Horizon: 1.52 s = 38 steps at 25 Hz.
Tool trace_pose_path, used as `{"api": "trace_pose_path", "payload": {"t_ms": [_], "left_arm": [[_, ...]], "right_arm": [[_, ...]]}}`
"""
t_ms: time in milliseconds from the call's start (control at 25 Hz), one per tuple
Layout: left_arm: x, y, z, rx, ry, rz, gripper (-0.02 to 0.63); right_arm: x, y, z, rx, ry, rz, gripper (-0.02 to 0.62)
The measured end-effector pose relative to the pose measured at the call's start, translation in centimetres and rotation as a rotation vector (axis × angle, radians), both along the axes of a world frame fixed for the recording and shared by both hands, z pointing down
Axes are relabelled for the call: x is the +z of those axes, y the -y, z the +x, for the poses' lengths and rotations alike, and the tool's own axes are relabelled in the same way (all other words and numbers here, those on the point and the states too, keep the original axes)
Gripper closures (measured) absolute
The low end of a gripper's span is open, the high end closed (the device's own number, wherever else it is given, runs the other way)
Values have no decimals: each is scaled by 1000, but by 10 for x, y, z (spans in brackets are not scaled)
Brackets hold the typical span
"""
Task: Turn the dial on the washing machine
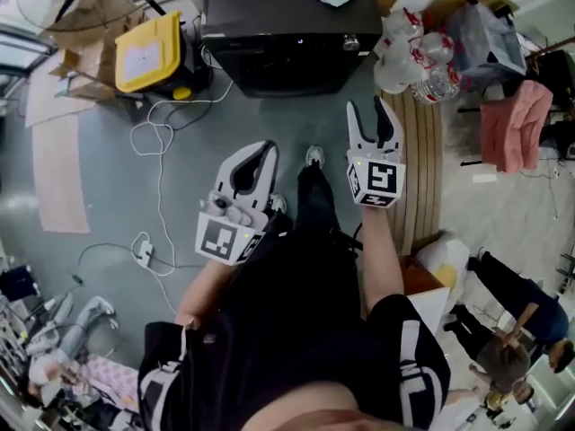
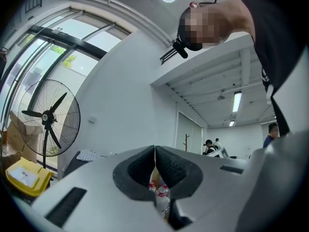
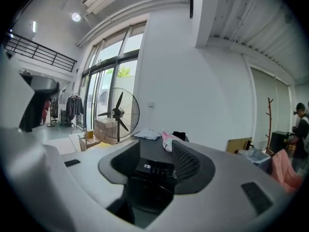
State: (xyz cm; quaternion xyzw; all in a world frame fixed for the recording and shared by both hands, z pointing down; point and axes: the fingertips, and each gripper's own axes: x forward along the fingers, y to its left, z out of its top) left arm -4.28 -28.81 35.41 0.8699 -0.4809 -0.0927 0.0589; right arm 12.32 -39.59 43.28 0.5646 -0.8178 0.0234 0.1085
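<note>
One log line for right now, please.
phase: pre-contact | left gripper: shut, empty | right gripper: open, empty, aimed at washing machine | dial: untouched

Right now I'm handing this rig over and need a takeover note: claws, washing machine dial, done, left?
Left claw: shut, empty.
Right claw: open, empty, pointed at the washing machine.
The dial is at the right end of its front panel, untouched, across the floor from both claws.
Done: nothing visible.
Left: walk up, grip the dial, turn it.

Head view overhead, right gripper view level, share washing machine (image 1: 287, 52)
</note>
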Motion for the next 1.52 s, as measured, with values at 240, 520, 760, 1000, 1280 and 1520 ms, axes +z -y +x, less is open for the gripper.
{"api": "trace_pose_path", "payload": {"t_ms": [240, 520, 760, 1000, 1280, 1520], "left_arm": [[52, 153, 46, -23, 2, -71, 584], [136, 274, 75, -21, -39, -129, 584], [184, 314, 87, -36, -26, -156, 584], [216, 330, 85, -67, -34, -179, 584], [220, 326, 89, -53, -40, -179, 584], [222, 328, 94, -46, -48, -184, 584]], "right_arm": [[127, 194, 40, 5, -127, -161, 341], [326, 334, 68, 31, -325, -370, 296], [383, 380, 74, 37, -458, -309, 284], [399, 398, 77, 72, -303, -319, 308], [401, 397, 82, 98, 97, -402, 310], [404, 401, 85, 96, 340, -472, 310]]}}
